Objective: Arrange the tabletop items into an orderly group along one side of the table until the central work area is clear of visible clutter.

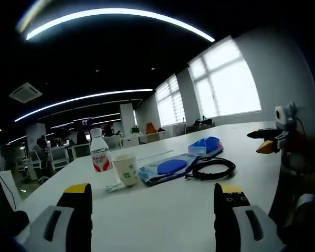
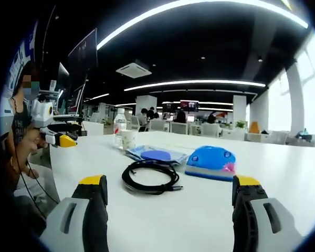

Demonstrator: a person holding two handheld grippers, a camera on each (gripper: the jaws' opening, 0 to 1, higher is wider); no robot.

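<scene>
Five items sit clustered on the white table [image 1: 189, 210]: a water bottle [image 1: 99, 150] with a red and white label, a paper cup [image 1: 126, 169] just beside it, a flat blue and white packet [image 1: 165, 169], a coiled black cable [image 1: 214, 167] and a blue case [image 1: 206, 145] with a white rim.

From the left gripper view, the left gripper [image 1: 152, 197] hovers over the near edge of the table with its yellow-tipped fingers [image 1: 77, 190] wide apart and holding nothing. The bottle and cup stand to the left of the packet, the cable lies against the packet's right end, and the case lies behind them. A small crumpled clear wrapper [image 1: 112, 187] lies in front of the cup. The other gripper shows at the right edge of the table.

From the right gripper view, the right gripper [image 2: 169, 184] also has its fingers [image 2: 247, 181] spread and empty. The cable [image 2: 149, 177] lies nearest, the case [image 2: 212, 161] just right of it, the packet [image 2: 156, 154] behind, and the cup [image 2: 128, 139] and bottle [image 2: 119, 126] farthest. The left gripper [image 2: 60, 137] appears at the left, held by a person [image 2: 21, 136].
</scene>
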